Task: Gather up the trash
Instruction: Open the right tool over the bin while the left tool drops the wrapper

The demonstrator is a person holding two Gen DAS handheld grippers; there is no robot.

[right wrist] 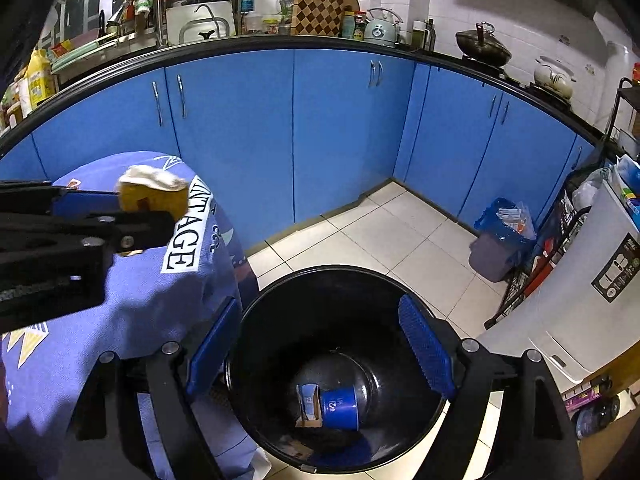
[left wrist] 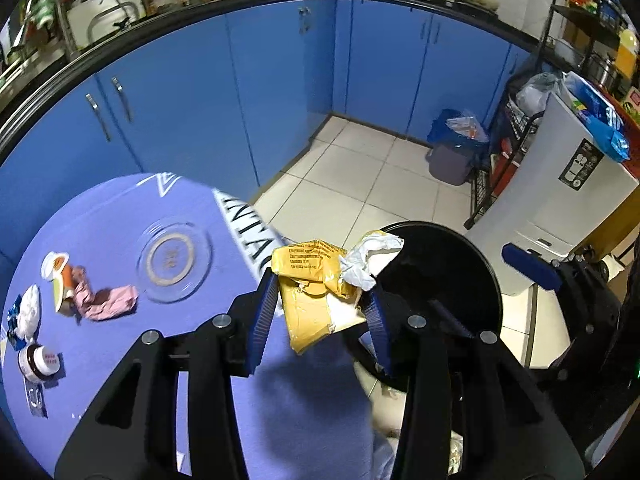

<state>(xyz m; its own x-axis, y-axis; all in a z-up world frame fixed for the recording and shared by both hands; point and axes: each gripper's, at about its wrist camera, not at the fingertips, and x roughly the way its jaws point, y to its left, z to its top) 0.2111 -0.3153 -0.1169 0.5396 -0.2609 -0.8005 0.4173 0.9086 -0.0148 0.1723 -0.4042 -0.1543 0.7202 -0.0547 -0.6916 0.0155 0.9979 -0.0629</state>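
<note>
The black bin [right wrist: 340,360] beside the counter [left wrist: 120,220] already holds a blue can [right wrist: 340,408]; the left tool [left wrist: 320,300] pinches a yellow wrapper [left wrist: 312,280] near the bin's rim — not yet dropped; the right tool [right wrist: 320,352] hangs wide apart, holding nothing, over the bin; a cup [left wrist: 60,280], pink scrap [left wrist: 108,300], jar [left wrist: 38,362] and tissue [left wrist: 30,308] remain — roughly half left, I'd judge.

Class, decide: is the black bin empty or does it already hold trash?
Not empty. The black bin holds a blue can and a small carton lying at its bottom.
</note>
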